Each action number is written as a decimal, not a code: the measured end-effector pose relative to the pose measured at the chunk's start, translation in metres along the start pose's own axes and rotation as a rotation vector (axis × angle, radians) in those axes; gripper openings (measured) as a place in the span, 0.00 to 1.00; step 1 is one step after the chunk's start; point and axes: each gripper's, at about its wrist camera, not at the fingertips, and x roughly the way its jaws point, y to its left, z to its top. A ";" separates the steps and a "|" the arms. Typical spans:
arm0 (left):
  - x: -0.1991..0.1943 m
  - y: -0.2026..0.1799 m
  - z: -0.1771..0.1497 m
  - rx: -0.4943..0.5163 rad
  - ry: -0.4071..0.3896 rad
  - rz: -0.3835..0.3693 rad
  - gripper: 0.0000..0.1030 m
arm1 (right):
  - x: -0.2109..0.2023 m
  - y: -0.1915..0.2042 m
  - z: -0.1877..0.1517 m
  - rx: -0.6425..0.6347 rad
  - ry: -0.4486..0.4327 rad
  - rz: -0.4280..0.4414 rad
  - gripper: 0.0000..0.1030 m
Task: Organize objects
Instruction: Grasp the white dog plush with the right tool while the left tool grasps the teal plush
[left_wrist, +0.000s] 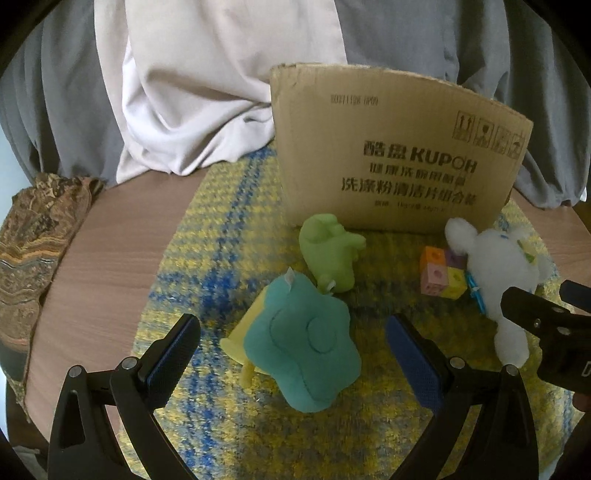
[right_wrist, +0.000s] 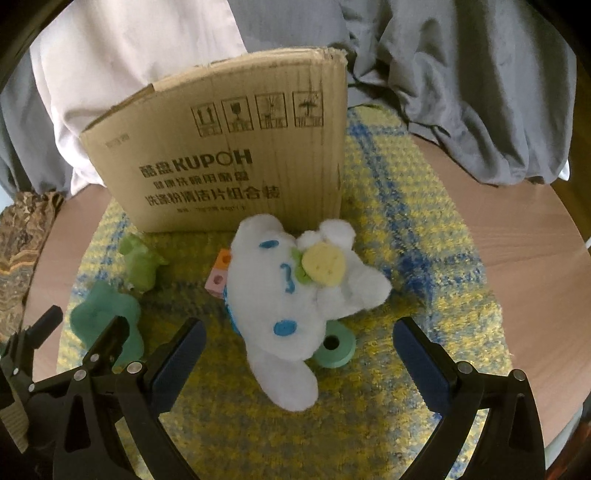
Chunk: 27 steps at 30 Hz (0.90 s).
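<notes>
A teal flower-shaped plush (left_wrist: 306, 350) with a yellow underside lies on the yellow-blue mat, between the fingers of my open left gripper (left_wrist: 291, 354). A light green plush (left_wrist: 330, 254) lies behind it. A white plush dog (right_wrist: 295, 291) lies between the fingers of my open right gripper (right_wrist: 299, 362); it also shows in the left wrist view (left_wrist: 498, 273). Coloured cubes (left_wrist: 441, 275) sit beside the dog. A teal ring (right_wrist: 338, 350) peeks from under the dog. A cardboard box (left_wrist: 388, 147) stands at the back of the mat.
The mat (right_wrist: 406, 258) lies on a round wooden table (left_wrist: 103, 266). White and grey cloth (left_wrist: 192, 92) is heaped behind the box. A patterned brown fabric (left_wrist: 33, 243) hangs over the table's left edge.
</notes>
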 end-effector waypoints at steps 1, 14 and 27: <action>0.003 -0.001 0.000 0.000 0.003 -0.003 0.99 | 0.002 0.000 0.001 -0.001 0.003 -0.003 0.99; 0.023 0.002 -0.001 -0.017 0.031 -0.028 0.90 | 0.036 -0.006 0.007 0.035 0.072 0.010 0.99; 0.017 0.001 -0.003 -0.001 0.022 -0.035 0.55 | 0.035 -0.003 0.005 0.035 0.072 0.066 0.72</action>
